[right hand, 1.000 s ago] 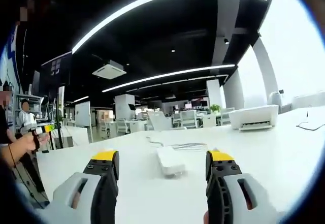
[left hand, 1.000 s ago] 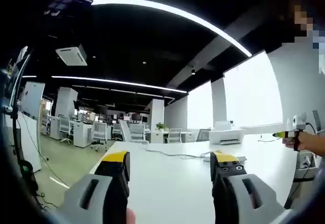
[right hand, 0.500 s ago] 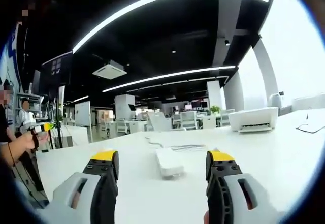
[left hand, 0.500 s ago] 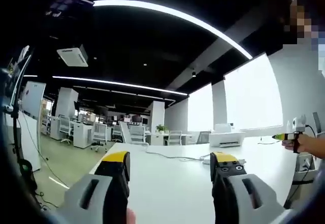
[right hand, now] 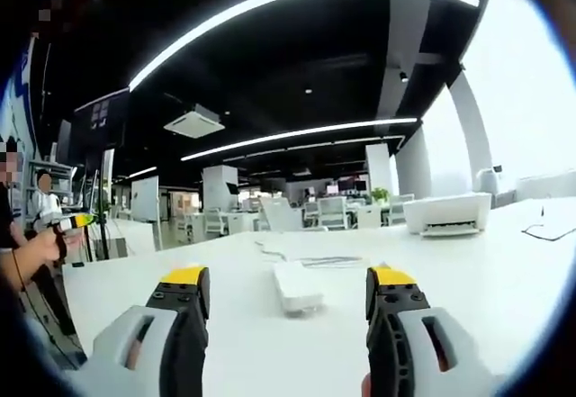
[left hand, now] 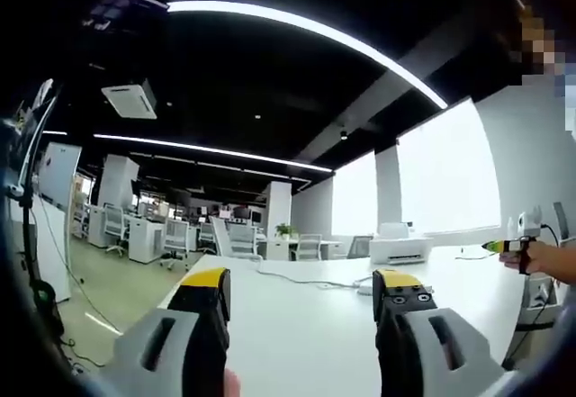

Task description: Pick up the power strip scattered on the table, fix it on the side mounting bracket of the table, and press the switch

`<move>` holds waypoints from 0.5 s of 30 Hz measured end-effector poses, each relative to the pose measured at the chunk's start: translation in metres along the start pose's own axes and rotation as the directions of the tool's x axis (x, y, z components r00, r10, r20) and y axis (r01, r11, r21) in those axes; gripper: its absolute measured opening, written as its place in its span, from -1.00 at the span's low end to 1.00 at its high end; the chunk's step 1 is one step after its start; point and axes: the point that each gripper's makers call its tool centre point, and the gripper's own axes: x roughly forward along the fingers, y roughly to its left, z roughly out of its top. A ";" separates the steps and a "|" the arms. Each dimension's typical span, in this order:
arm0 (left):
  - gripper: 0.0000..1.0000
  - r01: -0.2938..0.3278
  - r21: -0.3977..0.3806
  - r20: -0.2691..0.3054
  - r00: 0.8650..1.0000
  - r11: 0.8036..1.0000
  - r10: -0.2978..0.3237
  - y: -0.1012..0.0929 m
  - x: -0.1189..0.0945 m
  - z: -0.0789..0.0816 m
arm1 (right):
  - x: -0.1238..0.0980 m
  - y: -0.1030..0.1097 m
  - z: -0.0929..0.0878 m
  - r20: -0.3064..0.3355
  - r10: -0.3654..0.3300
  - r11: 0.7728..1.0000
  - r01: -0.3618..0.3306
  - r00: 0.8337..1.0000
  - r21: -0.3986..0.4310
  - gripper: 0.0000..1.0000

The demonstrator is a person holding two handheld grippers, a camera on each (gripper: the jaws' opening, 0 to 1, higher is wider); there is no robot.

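- The right gripper [right hand: 284,300] is hovering low over the white table [right hand: 504,280], jaws spread wide and gripping nothing.
- The power strip [right hand: 297,287] is lying flat straight ahead of it, between the jaw lines, its cord [right hand: 310,259] trailing beyond.
- The left gripper [left hand: 301,302] is likewise gaping, unloaded.
- The strip is looking rigid, light and smooth-sided; clamping across its narrow width near the middle seems safest, since the cord may be dragging.
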 end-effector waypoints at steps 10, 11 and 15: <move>0.39 0.001 0.004 -0.025 1.000 1.000 -0.001 -0.002 -0.001 -0.005 | 0.004 -0.005 -0.003 -0.018 -0.002 1.000 0.002 1.000 0.001 0.35; 0.39 0.003 0.004 -0.026 1.000 1.000 -0.003 -0.002 -0.002 -0.005 | 0.004 -0.005 -0.003 -0.018 -0.001 1.000 0.001 1.000 -0.001 0.35; 0.39 0.010 0.005 -0.036 0.999 1.000 -0.009 -0.004 -0.002 -0.006 | 0.009 -0.007 -0.003 -0.028 0.001 1.000 -0.001 1.000 -0.009 0.36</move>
